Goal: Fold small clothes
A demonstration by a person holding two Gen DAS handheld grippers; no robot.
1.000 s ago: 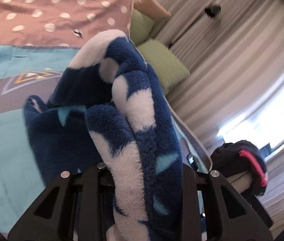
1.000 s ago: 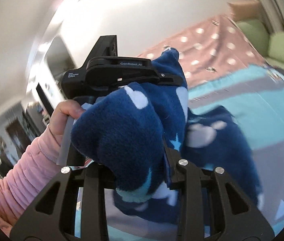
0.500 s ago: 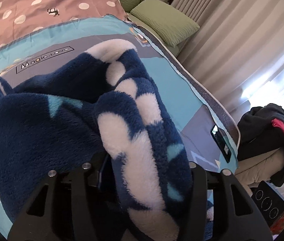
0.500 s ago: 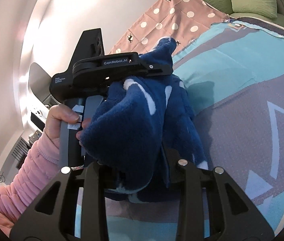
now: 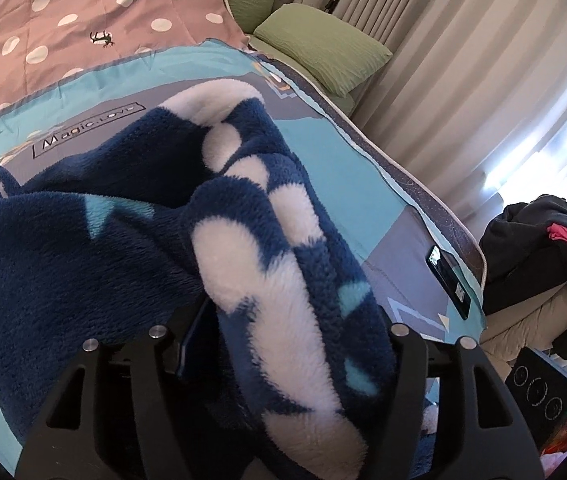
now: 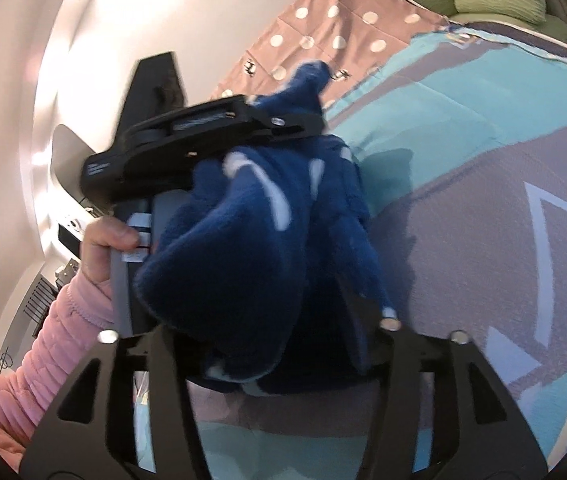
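Observation:
A navy fleece garment with white and light-blue patches [image 5: 131, 248] is bunched between both grippers above a teal and grey bedspread [image 5: 343, 160]. My left gripper [image 5: 279, 320] is shut on one edge of it; the fabric hides the fingertips. My right gripper [image 6: 267, 320] is shut on another edge of the same garment [image 6: 259, 240], fingertips also hidden. In the right wrist view the left gripper's black body [image 6: 203, 136] sits just beyond the fabric, held by a hand in a pink sleeve [image 6: 63, 340].
A brown polka-dot cover [image 5: 83, 20] and green pillows [image 5: 323, 44] lie at the head of the bed. A phone [image 5: 447, 280] lies near the bed's right edge. Dark clothes hang on a chair [image 5: 543, 248] beside curtains. A white wall [image 6: 123, 20] stands left.
Both grippers have lowered with the garment towards the bedspread, which now fills more of both views. The grip on the fabric has not changed.

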